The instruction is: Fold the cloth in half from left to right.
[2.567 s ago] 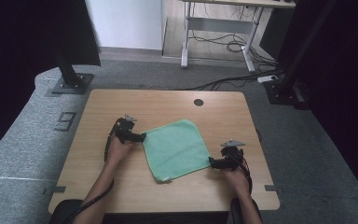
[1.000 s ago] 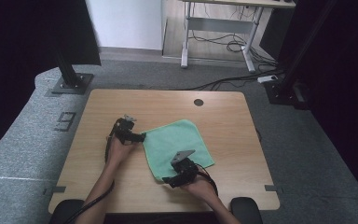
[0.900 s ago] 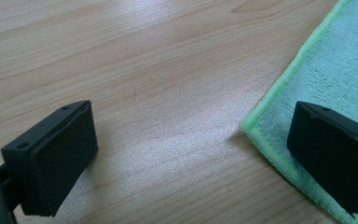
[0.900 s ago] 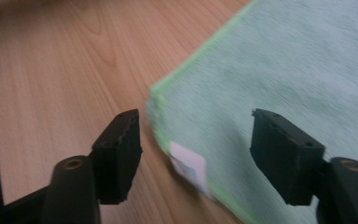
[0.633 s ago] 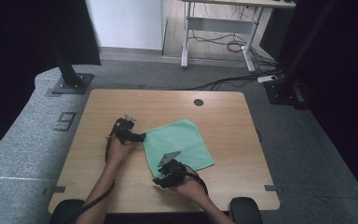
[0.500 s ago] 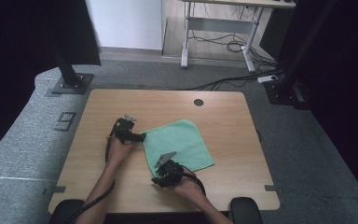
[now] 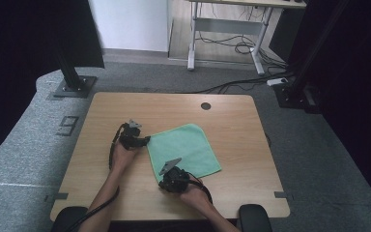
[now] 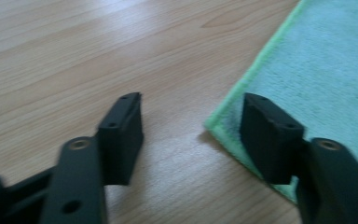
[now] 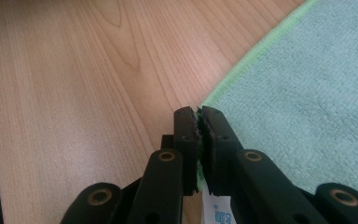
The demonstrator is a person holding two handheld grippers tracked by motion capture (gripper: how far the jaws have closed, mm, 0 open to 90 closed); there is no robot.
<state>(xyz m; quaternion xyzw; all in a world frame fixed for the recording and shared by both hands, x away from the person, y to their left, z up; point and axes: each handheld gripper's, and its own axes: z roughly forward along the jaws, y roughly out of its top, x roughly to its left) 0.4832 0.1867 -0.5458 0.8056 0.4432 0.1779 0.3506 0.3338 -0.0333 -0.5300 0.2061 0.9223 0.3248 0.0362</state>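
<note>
Room: grey carpet floor [image 7: 29, 159] around a light wooden worktop [image 7: 232, 121]; desk legs and cables behind the far edge.
Worktop: bare wood with a dark round hole [image 7: 206, 106] near the far edge.
Cloth: a green cloth [image 7: 186, 150] lies flat at mid-worktop, turned askew to the edges.
Left gripper: left gripper [image 8: 191, 128] sits at the cloth's left corner; its jaws have just been closing, with that corner [image 8: 214, 126] between them, pads not yet pressing it.
Right gripper: right gripper [image 9: 198, 116] at the cloth's near corner, towards the near edge, clenched on the hem [image 9: 196, 122] there after just closing.
</note>
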